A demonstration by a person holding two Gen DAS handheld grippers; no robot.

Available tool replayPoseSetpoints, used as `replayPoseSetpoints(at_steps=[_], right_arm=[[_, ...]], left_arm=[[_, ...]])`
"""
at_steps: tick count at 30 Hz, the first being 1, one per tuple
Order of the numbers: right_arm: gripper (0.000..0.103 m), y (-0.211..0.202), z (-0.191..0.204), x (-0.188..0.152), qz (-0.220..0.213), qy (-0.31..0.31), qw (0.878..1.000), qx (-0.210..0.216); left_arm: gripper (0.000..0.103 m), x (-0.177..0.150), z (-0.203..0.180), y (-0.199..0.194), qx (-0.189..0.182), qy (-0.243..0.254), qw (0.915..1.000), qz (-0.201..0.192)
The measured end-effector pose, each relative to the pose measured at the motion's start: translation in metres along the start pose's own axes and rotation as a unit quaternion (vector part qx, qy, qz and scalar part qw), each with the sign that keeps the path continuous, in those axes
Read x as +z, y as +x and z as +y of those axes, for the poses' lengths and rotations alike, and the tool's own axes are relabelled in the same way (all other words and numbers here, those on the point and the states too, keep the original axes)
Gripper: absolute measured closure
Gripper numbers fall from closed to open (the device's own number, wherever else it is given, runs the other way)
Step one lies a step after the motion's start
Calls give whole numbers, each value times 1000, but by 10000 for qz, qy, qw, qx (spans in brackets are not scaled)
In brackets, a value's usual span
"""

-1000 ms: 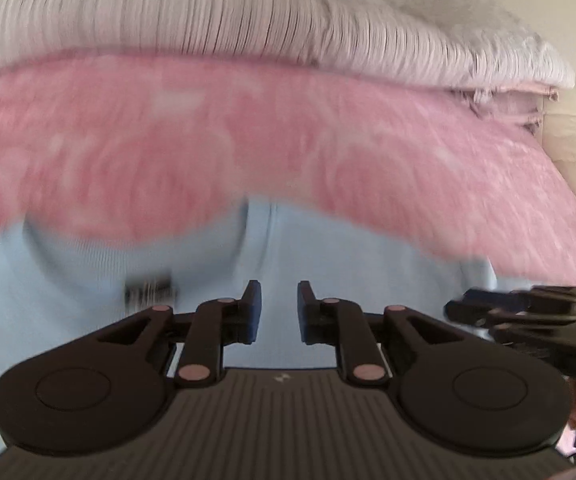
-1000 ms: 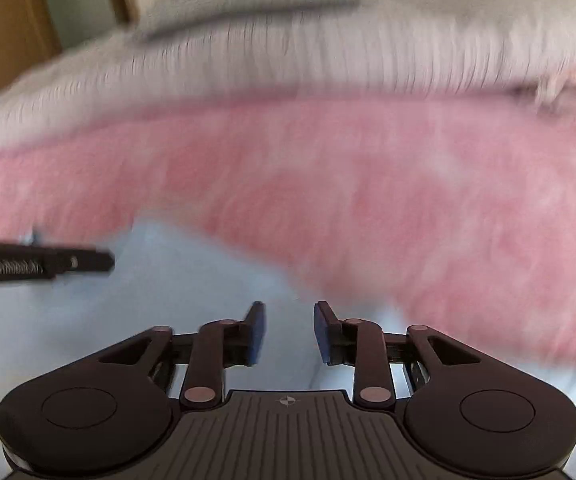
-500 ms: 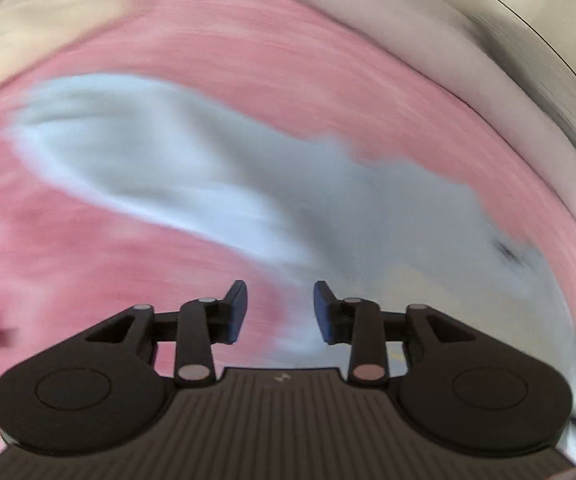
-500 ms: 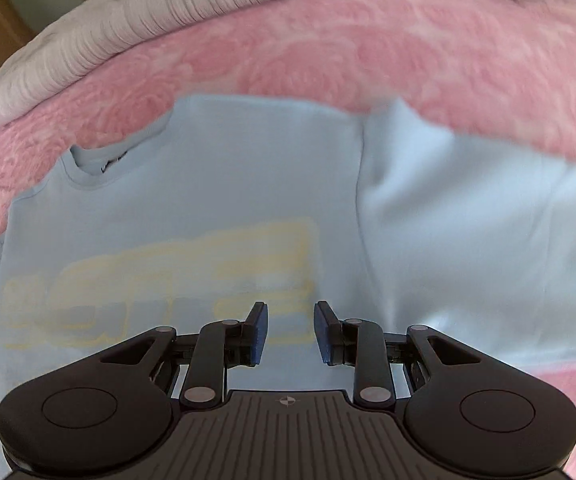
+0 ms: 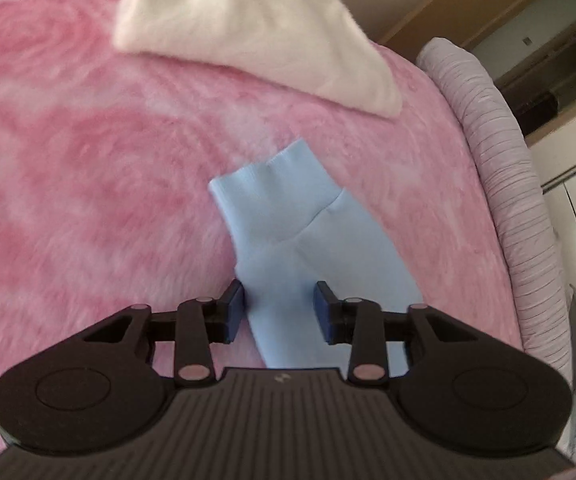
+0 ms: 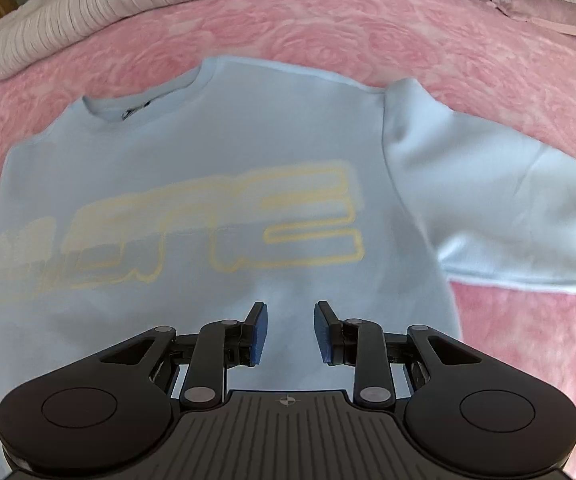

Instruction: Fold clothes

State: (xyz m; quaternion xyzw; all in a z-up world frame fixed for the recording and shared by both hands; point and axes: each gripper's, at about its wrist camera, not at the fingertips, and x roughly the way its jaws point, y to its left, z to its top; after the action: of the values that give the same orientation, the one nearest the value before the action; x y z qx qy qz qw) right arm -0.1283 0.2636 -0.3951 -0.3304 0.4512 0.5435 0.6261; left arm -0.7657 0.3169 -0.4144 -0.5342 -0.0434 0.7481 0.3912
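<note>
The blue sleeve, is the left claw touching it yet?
Cannot tell. In the left wrist view the open left claw sits over the blue sleeve with its fingers either side, but no contact or gap shows plainly.

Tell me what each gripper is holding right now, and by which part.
Nothing is held. The left gripper is open, its fingers straddling the light blue sleeve near the cuff. The right gripper is open above the sweatshirt.

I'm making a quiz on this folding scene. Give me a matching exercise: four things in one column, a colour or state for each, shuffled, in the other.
1. sweatshirt
2. blanket
3. left gripper
4. cream cloth

A. pink, fluffy
B. open, over a sleeve cuff
C. light blue, yellow lettering
D. lying at the far side of the blanket

Pairs: 1-C, 2-A, 3-B, 4-D
</note>
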Motion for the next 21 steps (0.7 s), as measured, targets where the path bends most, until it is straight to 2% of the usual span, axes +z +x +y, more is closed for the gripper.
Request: replayPoseSetpoints(at_steps=[1,3,5,7,8,10,16,19,21], right_arm=[[73,-2,3,-4,5,54,10000,-16],[73,-7,10,-10,6,179,9998,-37],[73,-12,17,-16,-15,254,9997,-54],[73,-17,24,-20,-41,263,9996,-64],[73,-18,28,-22,-45,261,9996,-67],[73,-18,32,-27,-10,271,9996,-37],[73,-23,34,-46,232,138,9996,-113],[72,-34,20,-57,223,170,9992,-271],[67,-44,5,-66,203,315,9987,-333]], left_arm=[[99,3,-2,1,-13,143,9999,-20],[99,4,-15,-18,71,905,9949,-434],[99,-2,-22,-44,137,1831,9788,-902],[98,-12,-17,-59,190,2435,9643,-1022],[98,-14,-14,-62,233,2565,9609,-1013],[97,-16,-9,-62,342,2581,9613,-897],[84,-21,7,-60,667,2628,9610,-546],[79,-23,15,-60,829,2648,9600,-370],[76,-32,19,-64,840,2684,9595,-152]])
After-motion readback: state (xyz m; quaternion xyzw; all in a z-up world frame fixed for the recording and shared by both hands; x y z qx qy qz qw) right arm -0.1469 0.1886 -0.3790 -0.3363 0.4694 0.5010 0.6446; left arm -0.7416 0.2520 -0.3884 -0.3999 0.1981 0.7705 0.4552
